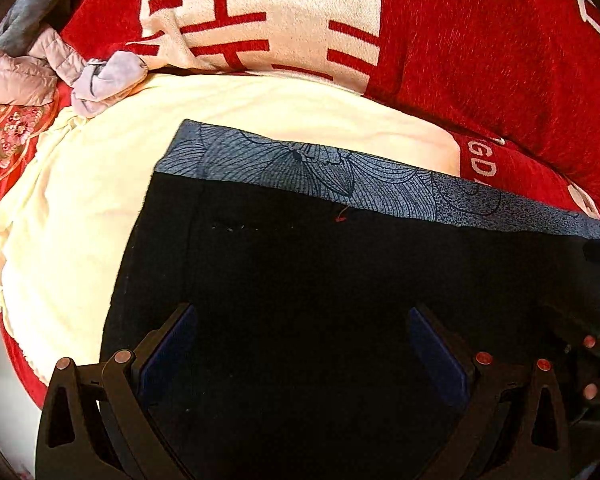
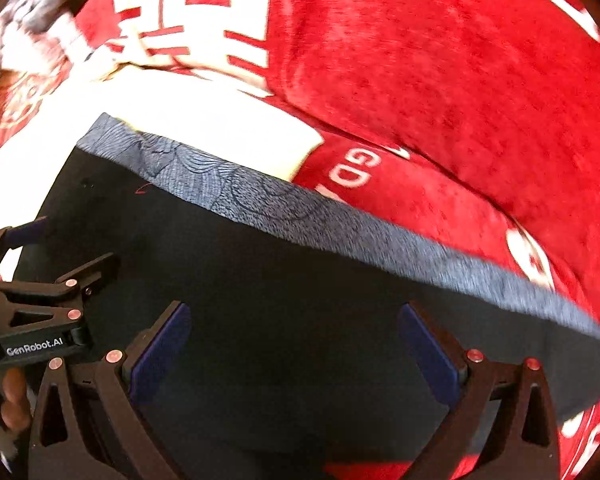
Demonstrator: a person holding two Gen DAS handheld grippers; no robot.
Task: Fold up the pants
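Black pants [image 1: 300, 272] lie flat on the bed, with a blue-grey patterned band [image 1: 308, 168] along their far edge. My left gripper [image 1: 302, 316] hovers over the black cloth, open, with nothing between its blue pads [image 1: 168, 356]. In the right wrist view the same pants [image 2: 284, 280] and band [image 2: 340, 232] run diagonally. My right gripper [image 2: 294, 312] is open above them, pads [image 2: 428, 356] apart and empty. The left gripper [image 2: 40, 280] shows at the left edge of the right wrist view, close beside the right one.
Under the pants lies a cream cloth [image 1: 80, 208] on a red blanket [image 1: 480, 60] with white characters. Pink and grey garments [image 1: 60, 68] are heaped at the far left. A hand [image 2: 14, 396] holds the left gripper's handle.
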